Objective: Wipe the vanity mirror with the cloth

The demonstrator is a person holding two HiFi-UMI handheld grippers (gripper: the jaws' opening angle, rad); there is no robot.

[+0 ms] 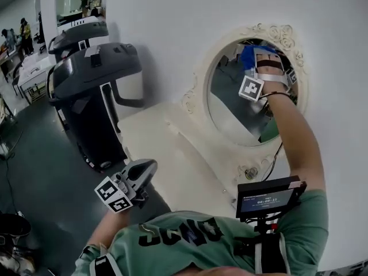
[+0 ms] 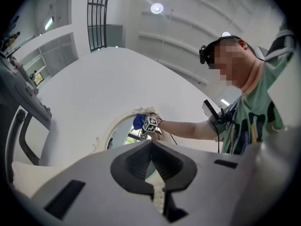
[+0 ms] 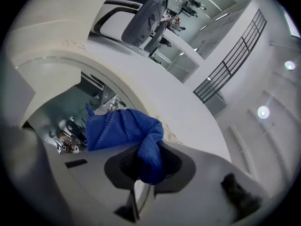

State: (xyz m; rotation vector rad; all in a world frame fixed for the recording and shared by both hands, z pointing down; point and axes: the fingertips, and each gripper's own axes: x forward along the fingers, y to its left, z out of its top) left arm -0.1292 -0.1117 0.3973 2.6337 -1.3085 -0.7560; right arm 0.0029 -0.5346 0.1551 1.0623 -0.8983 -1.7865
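An oval vanity mirror [image 1: 233,111] in an ornate white frame [image 1: 194,96] stands against the white wall. My right gripper [image 1: 260,59] is raised to the top of the glass and is shut on a blue cloth [image 1: 250,54], which lies bunched against the mirror. In the right gripper view the cloth [image 3: 120,128] hangs out between the jaws of my right gripper [image 3: 151,160] in front of the glass [image 3: 56,109]. My left gripper [image 1: 147,170] is held low, well away from the mirror. Its jaws [image 2: 151,144] meet with nothing between them, and it looks up at the mirror [image 2: 122,134].
A white vanity top [image 1: 155,145] runs below the mirror. Two grey and black chair-like units [image 1: 95,82] stand to the left on the dark floor [image 1: 40,171]. A small screen [image 1: 269,198] is mounted at my chest. People stand far off at the back left [image 1: 25,29].
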